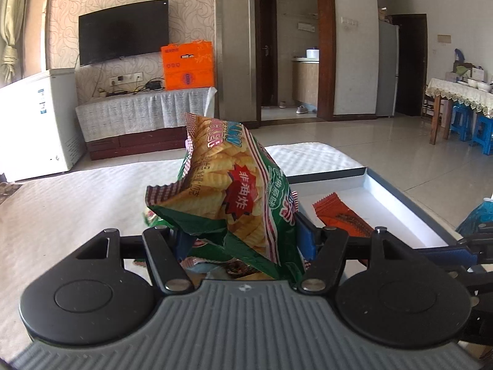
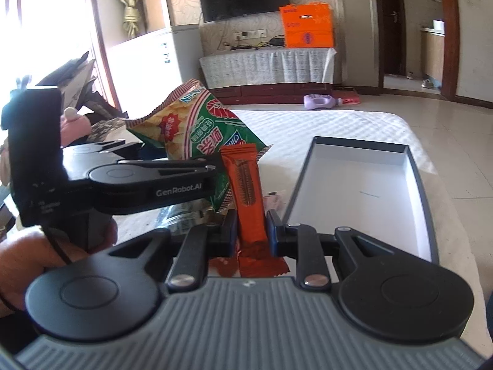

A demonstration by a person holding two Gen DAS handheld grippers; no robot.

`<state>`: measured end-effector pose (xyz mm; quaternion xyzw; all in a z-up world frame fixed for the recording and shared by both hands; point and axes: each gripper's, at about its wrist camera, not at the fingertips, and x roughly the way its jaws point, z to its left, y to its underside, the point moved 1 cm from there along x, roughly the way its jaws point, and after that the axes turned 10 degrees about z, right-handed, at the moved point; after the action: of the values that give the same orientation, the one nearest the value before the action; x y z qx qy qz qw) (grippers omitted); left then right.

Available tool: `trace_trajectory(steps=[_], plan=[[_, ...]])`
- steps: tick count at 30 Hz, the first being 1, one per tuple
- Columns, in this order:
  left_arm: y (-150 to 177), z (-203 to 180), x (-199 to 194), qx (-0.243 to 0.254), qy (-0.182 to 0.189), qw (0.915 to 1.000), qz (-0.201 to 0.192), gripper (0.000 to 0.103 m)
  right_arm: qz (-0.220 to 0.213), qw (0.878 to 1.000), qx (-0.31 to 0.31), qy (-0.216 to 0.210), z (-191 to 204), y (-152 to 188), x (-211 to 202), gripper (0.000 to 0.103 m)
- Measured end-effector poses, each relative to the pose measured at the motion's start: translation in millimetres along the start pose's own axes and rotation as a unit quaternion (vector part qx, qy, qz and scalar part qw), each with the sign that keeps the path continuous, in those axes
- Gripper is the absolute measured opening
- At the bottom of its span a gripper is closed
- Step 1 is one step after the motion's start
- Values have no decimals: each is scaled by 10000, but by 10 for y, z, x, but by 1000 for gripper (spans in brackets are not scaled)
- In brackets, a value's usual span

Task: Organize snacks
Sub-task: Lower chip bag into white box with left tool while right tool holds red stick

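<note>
My left gripper [image 1: 243, 240] is shut on a green and yellow chip bag [image 1: 234, 197] and holds it up above the white table. The bag also shows in the right wrist view [image 2: 197, 129], with the left gripper [image 2: 215, 169] to the left of my right gripper. My right gripper [image 2: 251, 231] is shut on an orange snack bar [image 2: 248, 191], held upright next to the chip bag. The bar also shows in the left wrist view [image 1: 342, 215] over the shallow white box [image 1: 400, 203]. The box [image 2: 385, 160] lies open to the right of my right gripper.
More snack wrappers [image 1: 215, 265] lie on the table under the left gripper. A white padded cloth [image 2: 308, 123] covers the table. A TV stand [image 1: 144, 114], a white freezer [image 1: 37, 123] and tiled floor lie beyond. A teal packet [image 1: 477, 215] sits at the far right.
</note>
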<state>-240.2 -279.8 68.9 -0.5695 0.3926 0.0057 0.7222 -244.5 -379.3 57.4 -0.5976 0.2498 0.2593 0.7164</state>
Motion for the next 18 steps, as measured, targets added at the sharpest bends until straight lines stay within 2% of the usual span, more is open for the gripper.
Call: trace_trajectory(steps=[6, 18], plan=[[-97, -219, 195, 104, 210, 9997, -45, 70, -10, 9996, 229, 167, -152, 9, -5, 23], [-205, -672, 729, 185, 741, 9970, 153, 70, -19, 9965, 669, 498, -456, 62, -57, 23]])
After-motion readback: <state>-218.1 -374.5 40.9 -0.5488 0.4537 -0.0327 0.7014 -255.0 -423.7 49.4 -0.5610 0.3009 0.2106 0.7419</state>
